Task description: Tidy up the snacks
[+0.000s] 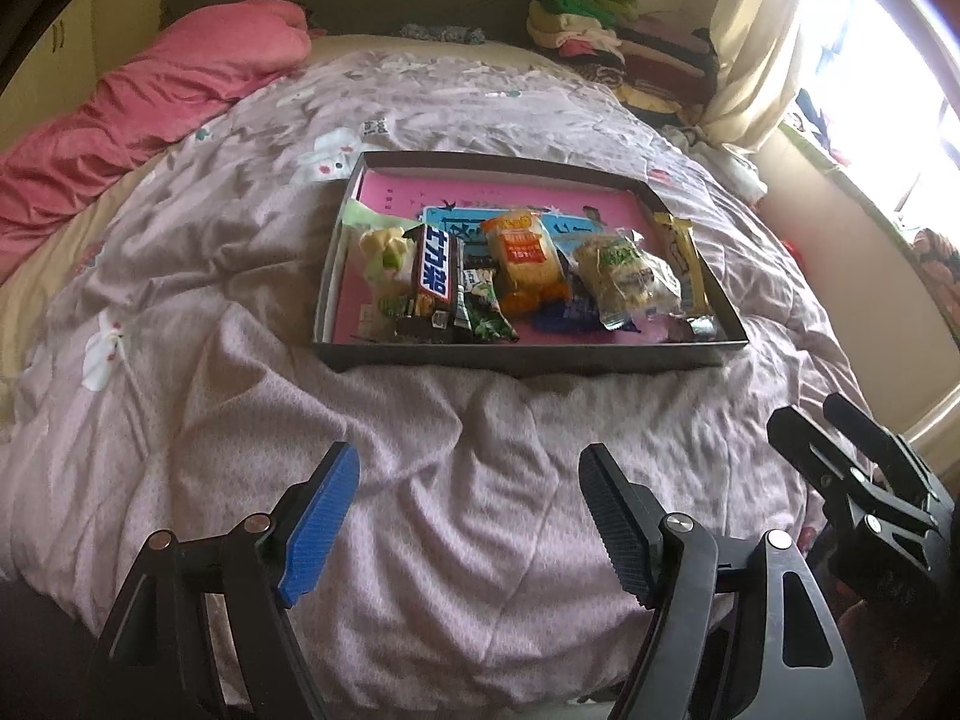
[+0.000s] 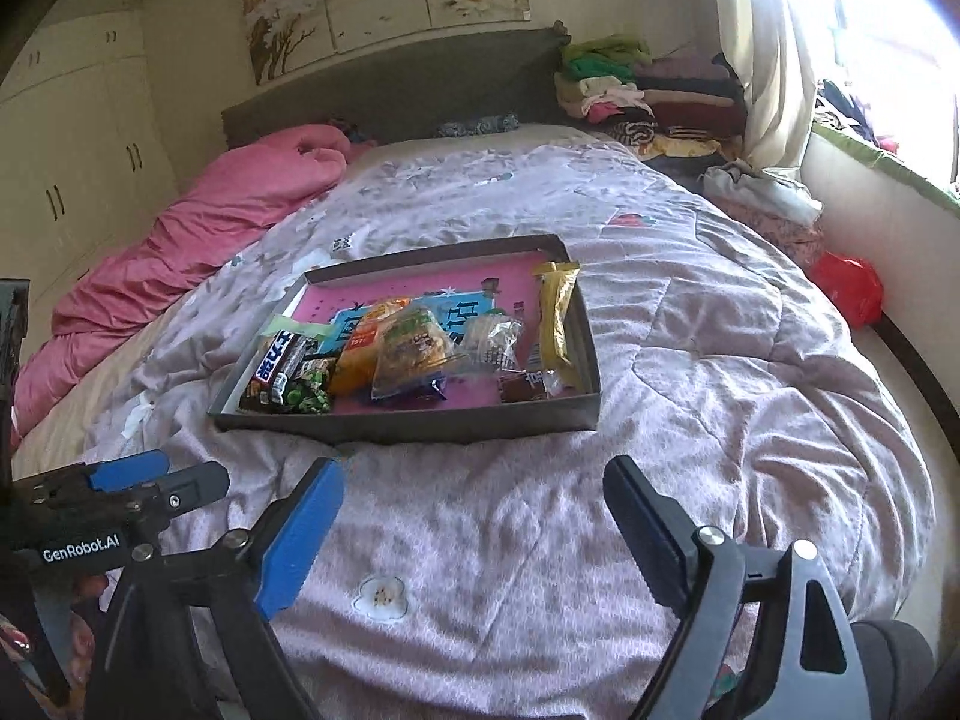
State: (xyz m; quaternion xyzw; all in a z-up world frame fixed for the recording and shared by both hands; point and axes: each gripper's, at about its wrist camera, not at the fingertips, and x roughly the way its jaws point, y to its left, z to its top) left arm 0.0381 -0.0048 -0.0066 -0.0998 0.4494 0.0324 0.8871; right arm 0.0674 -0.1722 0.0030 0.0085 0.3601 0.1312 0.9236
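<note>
Fingers: left gripper (image 1: 468, 522) has its fingers apart with only quilt between them; right gripper (image 2: 474, 531) likewise stands wide with nothing between the fingers; both hang over the near part of the bed, short of the tray
Tray: one shallow dark tray (image 1: 528, 354) with a pink floor lies on the quilt (image 1: 240, 360), near the middle of the bed; its low walls run all round; the near wall faces both grippers
Snacks: all lie inside the tray, crowded toward its near half; one dark chocolate bar (image 1: 433, 273) at the left; one small green-patterned packet (image 1: 489, 306) just beside it; one orange packet (image 1: 525, 261) in the middle; one clear bag of pale biscuits (image 1: 627, 276) to its right; one long yellow packet (image 1: 681, 261) leaning along the right wall; a few smaller pieces at the near edge are too small to count
Open room: far half of the tray floor is bare; quilt is free on the near side and to the left of the tray
Bed edges: one pink blanket (image 1: 150, 102) bunched along the left side; one stack of folded clothes (image 1: 630, 54) at the far right corner; one curtain (image 1: 762, 42) hangs by the window on the right
</note>
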